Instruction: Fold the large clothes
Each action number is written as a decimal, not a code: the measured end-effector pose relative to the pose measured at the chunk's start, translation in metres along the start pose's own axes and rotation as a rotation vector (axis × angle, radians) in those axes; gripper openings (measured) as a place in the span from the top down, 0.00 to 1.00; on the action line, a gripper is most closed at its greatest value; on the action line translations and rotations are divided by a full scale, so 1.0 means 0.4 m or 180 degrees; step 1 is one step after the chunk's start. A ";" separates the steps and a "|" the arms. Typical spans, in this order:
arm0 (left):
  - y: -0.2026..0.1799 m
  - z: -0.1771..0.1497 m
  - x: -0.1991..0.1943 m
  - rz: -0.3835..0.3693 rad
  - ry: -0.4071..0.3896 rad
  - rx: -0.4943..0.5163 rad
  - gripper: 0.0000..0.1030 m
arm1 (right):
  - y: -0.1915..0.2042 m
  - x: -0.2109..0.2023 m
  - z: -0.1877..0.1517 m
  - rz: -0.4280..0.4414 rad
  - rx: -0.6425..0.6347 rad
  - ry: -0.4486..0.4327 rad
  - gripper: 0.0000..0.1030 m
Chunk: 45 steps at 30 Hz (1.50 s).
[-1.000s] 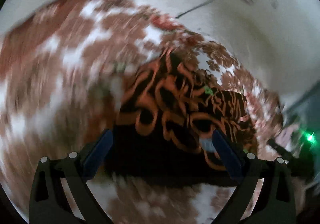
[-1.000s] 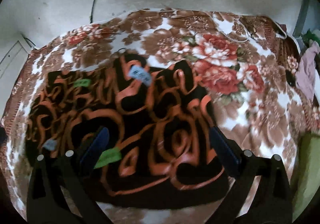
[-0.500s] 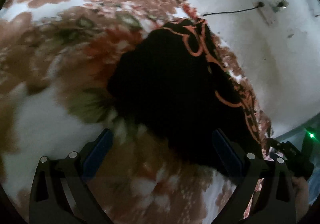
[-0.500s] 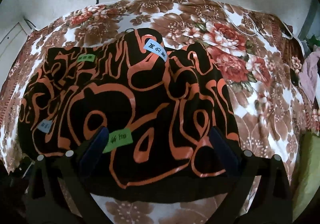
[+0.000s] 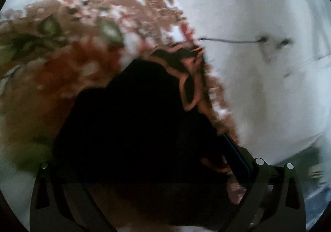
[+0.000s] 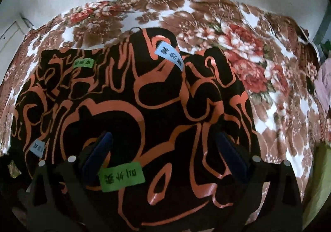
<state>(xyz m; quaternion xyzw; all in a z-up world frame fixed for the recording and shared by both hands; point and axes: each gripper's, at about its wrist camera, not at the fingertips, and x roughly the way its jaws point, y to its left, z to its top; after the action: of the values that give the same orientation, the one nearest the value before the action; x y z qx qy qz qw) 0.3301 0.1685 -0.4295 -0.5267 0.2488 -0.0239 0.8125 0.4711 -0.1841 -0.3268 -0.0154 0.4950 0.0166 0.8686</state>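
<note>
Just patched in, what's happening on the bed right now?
A person with a claw in each hand is folding a black-and-orange garment spread on a floral blanket. The right claw is open, fingers wide, low over the near part of the garment by a green label. The left claw view is blurred; it is close over the garment's dark edge, and whether it grips is unclear.
</note>
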 end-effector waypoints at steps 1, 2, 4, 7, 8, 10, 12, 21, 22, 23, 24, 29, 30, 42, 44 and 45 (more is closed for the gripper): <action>-0.007 0.009 0.000 -0.0053 0.0001 0.0019 0.05 | 0.001 0.005 -0.001 0.0024 0.0061 0.0014 0.05; -0.010 0.013 0.004 -0.0057 0.0005 0.0047 0.05 | 0.006 0.010 -0.001 0.0041 0.0082 0.0022 0.05; -0.008 0.018 0.035 0.0063 0.0022 0.0150 0.05 | 0.026 0.017 0.000 0.0034 0.0048 0.0034 0.05; -0.007 0.028 0.093 0.0193 0.0040 0.0291 0.05 | 0.041 0.020 0.003 0.0018 0.0044 0.0024 0.05; -0.021 0.030 0.112 0.0223 0.0047 0.0403 0.05 | 0.042 0.019 0.004 0.0021 0.0055 0.0023 0.05; -0.032 0.033 0.124 0.0221 0.0085 0.0507 0.05 | 0.043 0.015 0.004 0.0027 0.0043 0.0028 0.05; -0.030 0.042 0.117 0.0162 0.0145 0.0456 0.07 | 0.044 0.004 -0.002 0.0035 0.0041 0.0027 0.05; 0.003 0.036 0.100 0.0401 0.0293 0.0652 0.57 | 0.093 -0.068 -0.073 -0.0176 0.0008 -0.0210 0.05; -0.001 0.036 0.103 0.0418 0.0295 0.0672 0.62 | 0.100 -0.059 -0.072 -0.0207 -0.0030 -0.0220 0.05; -0.008 0.034 0.105 0.0451 0.0301 0.0722 0.65 | 0.109 -0.048 -0.070 -0.0264 -0.0079 -0.0235 0.05; -0.023 0.031 0.108 0.0542 0.0299 0.0829 0.66 | 0.115 -0.034 -0.067 -0.0314 -0.0102 -0.0243 0.05; -0.073 0.033 0.099 0.0619 0.0273 0.0943 0.74 | 0.123 0.066 -0.095 -0.0341 -0.0011 0.0030 0.05; -0.083 0.034 0.096 0.0609 0.0274 0.0943 0.75 | 0.126 0.082 -0.104 -0.0370 -0.0024 0.0042 0.05; -0.416 -0.061 0.073 0.0453 0.0151 0.1798 0.76 | 0.117 0.117 -0.102 -0.0309 -0.0032 0.0088 0.05; -0.471 -0.090 0.082 0.0513 0.0135 0.2071 0.76 | 0.098 0.121 -0.088 -0.0137 0.0011 0.0202 0.04; -0.499 -0.108 0.088 0.0546 0.0136 0.2250 0.76 | 0.092 0.119 -0.081 -0.0081 0.0006 0.0254 0.04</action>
<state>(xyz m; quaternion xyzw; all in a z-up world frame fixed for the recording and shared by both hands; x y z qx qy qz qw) 0.3871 0.0328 -0.2835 -0.1899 0.2854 -0.0511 0.9380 0.4658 -0.1479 -0.3845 -0.0215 0.5291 0.0044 0.8483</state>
